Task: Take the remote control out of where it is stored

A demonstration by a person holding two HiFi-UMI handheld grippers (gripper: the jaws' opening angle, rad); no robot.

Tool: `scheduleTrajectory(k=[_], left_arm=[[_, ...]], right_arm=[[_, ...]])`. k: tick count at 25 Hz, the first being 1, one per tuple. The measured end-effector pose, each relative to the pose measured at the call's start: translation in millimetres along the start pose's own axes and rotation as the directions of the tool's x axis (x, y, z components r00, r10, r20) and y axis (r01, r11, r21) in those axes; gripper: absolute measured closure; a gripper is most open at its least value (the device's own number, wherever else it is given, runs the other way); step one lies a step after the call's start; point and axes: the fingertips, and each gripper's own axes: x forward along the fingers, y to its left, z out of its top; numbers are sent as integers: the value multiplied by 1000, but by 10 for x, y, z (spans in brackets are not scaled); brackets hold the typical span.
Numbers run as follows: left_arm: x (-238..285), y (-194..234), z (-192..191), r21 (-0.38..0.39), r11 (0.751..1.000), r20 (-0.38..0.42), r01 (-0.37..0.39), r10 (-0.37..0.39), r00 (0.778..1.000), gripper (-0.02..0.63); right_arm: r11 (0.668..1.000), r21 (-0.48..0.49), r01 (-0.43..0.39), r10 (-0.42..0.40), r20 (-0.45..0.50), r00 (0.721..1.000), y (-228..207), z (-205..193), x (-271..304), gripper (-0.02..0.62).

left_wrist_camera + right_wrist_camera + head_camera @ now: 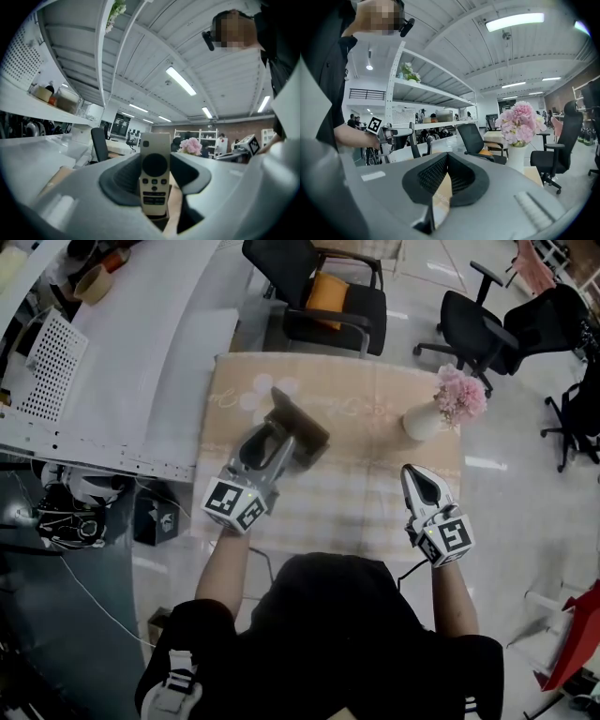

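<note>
My left gripper (155, 159) clamps the remote control (154, 180) upright between its pads, buttons facing the camera. From the head view, a tilted dark box (302, 425) at the jaw tips hides the remote, so I cannot tell whether its lower end sits inside. My right gripper (447, 161) is closed and empty, over the table (375, 512) near the vase (422, 421).

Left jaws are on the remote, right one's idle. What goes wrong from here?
1. The left gripper pinches the remote only by its narrow edges, and its far end sticks out past the jaws, so it may pivot or slip.
2. The vase of pink flowers stands on the same table. A wide swing could tip it.
3. The right gripper is shut and well apart, so nothing would catch a drop.
</note>
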Motion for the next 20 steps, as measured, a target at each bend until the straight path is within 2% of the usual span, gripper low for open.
scheduleTrajectory(k=[6,9,12,16,20], left_arm=[[-359,2,-61,53,998,-47,-17,20,999,414],[-573,28,-178,143,989,-110,-34,50,993,414],[-771,91,-379,220,974,-194,-47,91,977,414],[-976,154,-548,236,970,-256,-51,113,960,414],[-1067,92,-701,339,941,-342,3,121,932,414]], right_arm=[[998,-22,-61,61,-10,998,236,-9,106,591],[996,-28,-86,87,8,996,316,46,208,591],[994,-31,-109,110,12,994,430,94,303,591],[987,-43,-158,158,9,987,590,80,415,591],[982,-50,-184,184,-10,983,688,64,459,591]])
